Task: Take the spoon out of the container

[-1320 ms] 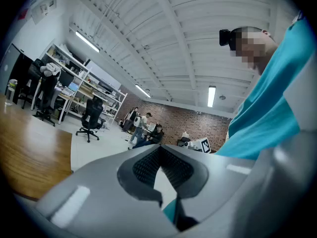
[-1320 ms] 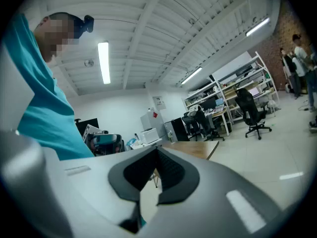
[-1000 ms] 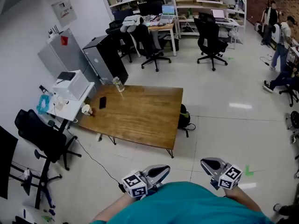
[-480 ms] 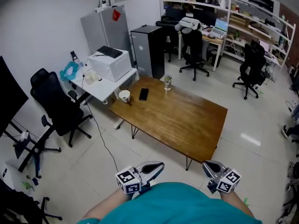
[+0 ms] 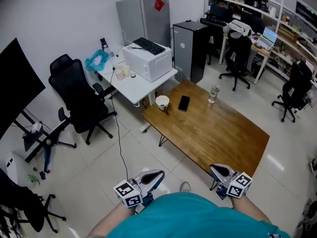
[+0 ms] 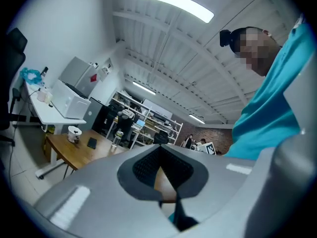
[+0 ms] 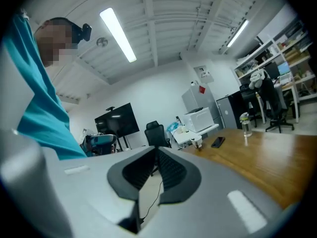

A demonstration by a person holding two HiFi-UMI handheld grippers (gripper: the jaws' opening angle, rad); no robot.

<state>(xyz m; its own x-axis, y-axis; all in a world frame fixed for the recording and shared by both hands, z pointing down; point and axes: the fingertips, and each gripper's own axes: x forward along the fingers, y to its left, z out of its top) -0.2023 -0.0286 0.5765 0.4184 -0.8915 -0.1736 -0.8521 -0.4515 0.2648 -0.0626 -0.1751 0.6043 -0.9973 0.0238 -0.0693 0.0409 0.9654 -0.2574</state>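
Two grippers sit low by a teal shirt (image 5: 193, 217). The left gripper (image 5: 154, 175) has its jaws together on nothing. The right gripper (image 5: 218, 171) has jaws just opening, a sliver apart, with nothing between them.

One wooden table (image 5: 218, 133) stands well ahead of both, with three things on it. One white cup (image 5: 162, 102) is at the corner nearest the white desk (image 5: 136, 83). One black phone (image 5: 184, 103) lies just beside it, and one clear bottle (image 5: 214, 93) stands farther along. A spoon in the cup is too small to make out.

The desk carries one white printer (image 5: 148, 58). One grey fridge (image 5: 143, 14) bears one red sticker (image 5: 158, 4), its print unreadable. At least three black chairs (image 5: 79, 95) show.
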